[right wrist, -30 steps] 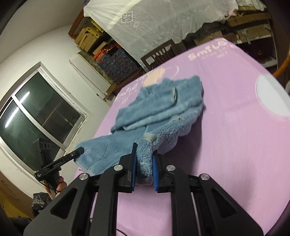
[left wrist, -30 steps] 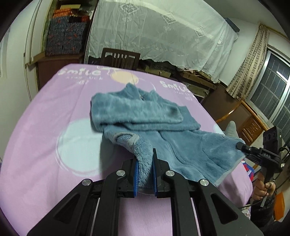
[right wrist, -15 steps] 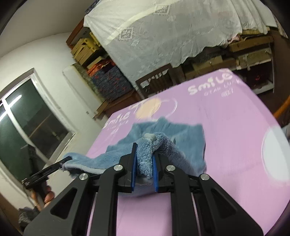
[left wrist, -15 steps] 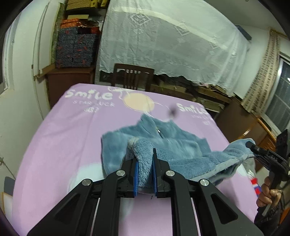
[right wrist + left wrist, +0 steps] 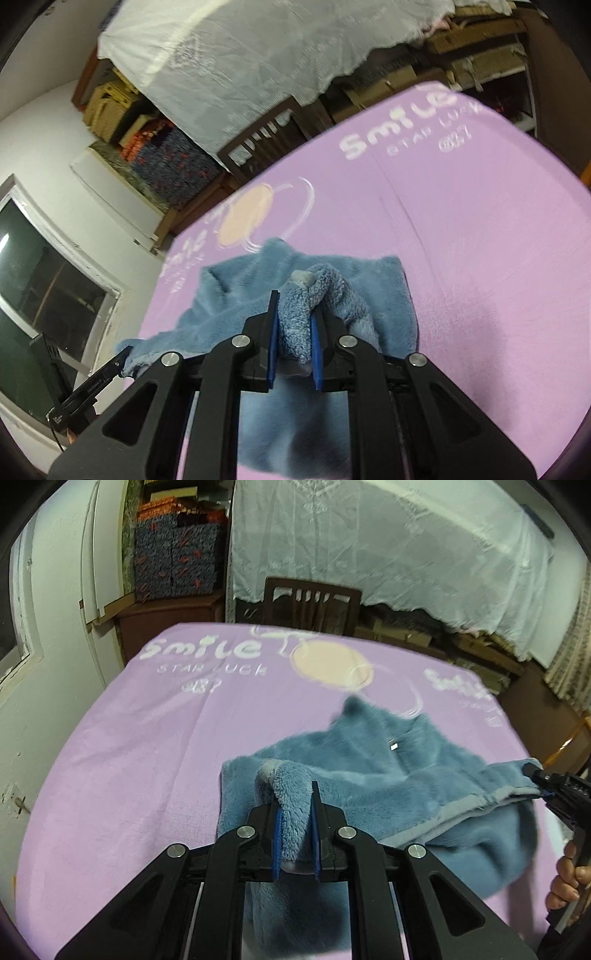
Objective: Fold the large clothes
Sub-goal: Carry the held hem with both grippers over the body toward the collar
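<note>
A blue fleece garment [image 5: 406,771] lies on the purple blanket [image 5: 147,757], collar toward the far side. My left gripper [image 5: 294,794] is shut on one bunched corner of its hem, held above the cloth. At the right edge of the same view, my right gripper [image 5: 533,771] pinches the other hem corner, and the grey-trimmed hem stretches between them. In the right wrist view the right gripper [image 5: 294,306] is shut on fleece [image 5: 236,280], with the left gripper [image 5: 123,354] at the lower left. The lower half hangs doubled under the lifted hem.
A person's hand [image 5: 565,882] holds the right gripper's handle. Beyond the blanket's far edge stand a dark wooden chair [image 5: 312,605], a white lace cloth [image 5: 369,535] over furniture and stacked patterned boxes [image 5: 173,561]. A window [image 5: 37,295] is on the left wall.
Both grippers have carried the hem forward over the garment toward the collar. The lower half has come up off the blanket and doubled over the upper half.
</note>
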A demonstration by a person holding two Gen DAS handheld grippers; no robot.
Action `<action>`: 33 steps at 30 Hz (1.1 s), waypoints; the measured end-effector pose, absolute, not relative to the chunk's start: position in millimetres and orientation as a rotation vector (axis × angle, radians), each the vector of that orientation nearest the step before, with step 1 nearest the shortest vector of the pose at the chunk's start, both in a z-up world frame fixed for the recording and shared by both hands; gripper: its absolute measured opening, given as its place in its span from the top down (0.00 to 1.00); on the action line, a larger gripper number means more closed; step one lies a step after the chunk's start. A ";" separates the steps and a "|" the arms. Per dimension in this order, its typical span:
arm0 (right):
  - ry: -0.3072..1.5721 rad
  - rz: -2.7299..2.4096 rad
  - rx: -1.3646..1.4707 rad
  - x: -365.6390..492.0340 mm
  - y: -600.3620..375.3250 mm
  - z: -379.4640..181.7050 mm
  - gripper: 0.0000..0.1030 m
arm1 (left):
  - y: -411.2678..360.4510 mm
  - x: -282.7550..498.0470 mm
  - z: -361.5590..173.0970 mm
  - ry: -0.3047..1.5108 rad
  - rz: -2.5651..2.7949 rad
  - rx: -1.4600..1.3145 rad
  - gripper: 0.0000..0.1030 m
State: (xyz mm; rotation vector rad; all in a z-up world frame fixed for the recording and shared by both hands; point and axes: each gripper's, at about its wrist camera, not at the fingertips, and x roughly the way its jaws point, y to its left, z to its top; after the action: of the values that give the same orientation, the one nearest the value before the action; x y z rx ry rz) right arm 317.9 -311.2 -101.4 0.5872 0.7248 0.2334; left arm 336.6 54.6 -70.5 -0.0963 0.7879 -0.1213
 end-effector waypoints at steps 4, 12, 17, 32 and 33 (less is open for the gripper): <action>0.795 0.212 0.576 331.6 -310.0 -138.0 0.86 | 56.9 348.9 -99.7 0.826 -0.114 -0.091 0.87; 0.792 0.235 0.550 334.0 -310.3 -142.2 0.84 | 49.3 347.3 -102.0 0.800 -0.105 -0.042 0.85; 0.760 0.248 0.563 325.4 -313.2 -129.9 0.79 | 63.2 339.9 -89.6 0.785 -0.165 -0.148 0.81; 0.655 0.285 0.595 301.8 -331.1 -96.2 0.63 | 70.7 313.0 -50.5 0.669 -0.183 -0.167 0.48; 0.645 0.287 0.602 299.5 -333.5 -93.5 0.62 | 71.4 310.6 -48.4 0.659 -0.176 -0.163 0.44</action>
State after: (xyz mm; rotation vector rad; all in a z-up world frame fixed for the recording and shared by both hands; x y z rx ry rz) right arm 299.5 -333.5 -93.5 0.6016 0.6454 0.2870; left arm 310.6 71.4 -48.4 -0.1630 0.6591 -0.1759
